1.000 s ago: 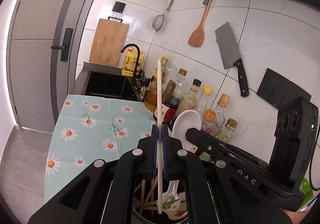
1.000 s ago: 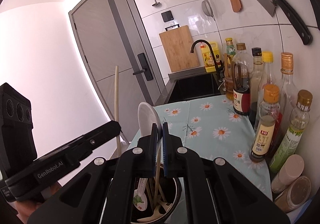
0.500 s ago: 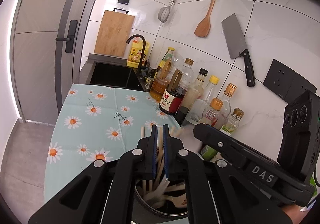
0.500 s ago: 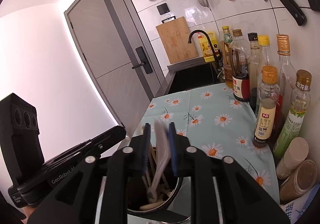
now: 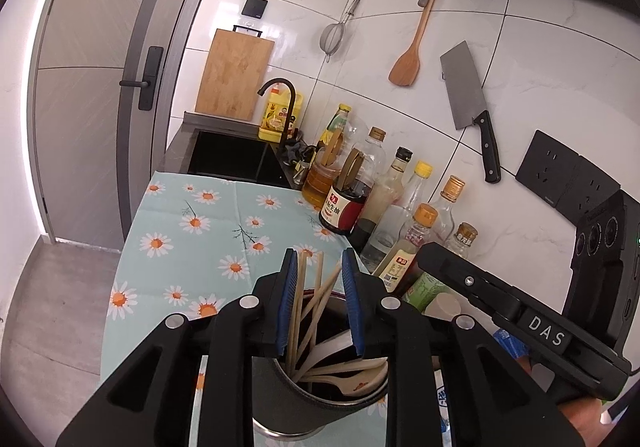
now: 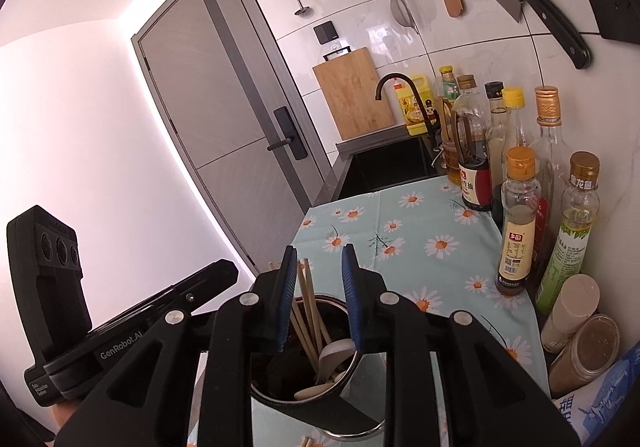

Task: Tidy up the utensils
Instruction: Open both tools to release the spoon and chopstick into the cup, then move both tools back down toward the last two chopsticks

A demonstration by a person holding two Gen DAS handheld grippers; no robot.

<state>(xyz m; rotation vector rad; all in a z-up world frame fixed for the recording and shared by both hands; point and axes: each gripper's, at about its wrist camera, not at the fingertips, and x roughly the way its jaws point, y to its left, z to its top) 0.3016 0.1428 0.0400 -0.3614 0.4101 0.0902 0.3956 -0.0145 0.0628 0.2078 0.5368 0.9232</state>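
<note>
While both hand-held grippers, left (image 5: 320,301) and right (image 6: 318,299), are opening empty over the dark cylindrical utensil pot (image 5: 320,407) holding pale wooden chopsticks (image 5: 316,299) and white spoons (image 5: 352,383), careless withdrawal is risking snagging chopsticks, tipping it.

— How does the left gripper (image 5: 320,267) stand?
— Tilted a little downward, its blue-padded jaws opening. One pad (image 5: 289,303) and its partner stand apart and press on nothing.

— And the right gripper (image 6: 318,267)?
— Much the same: angled slightly down, jaws parted with a clear gap, the pads (image 6: 351,299) gripping nothing.

— Do they see each other?
— Yes. The right one shows at the lower right of the left wrist view, the left one at the lower left of the right wrist view, so they sit side by side. A bit of hand (image 5: 576,413) shows under the right one.
</note>
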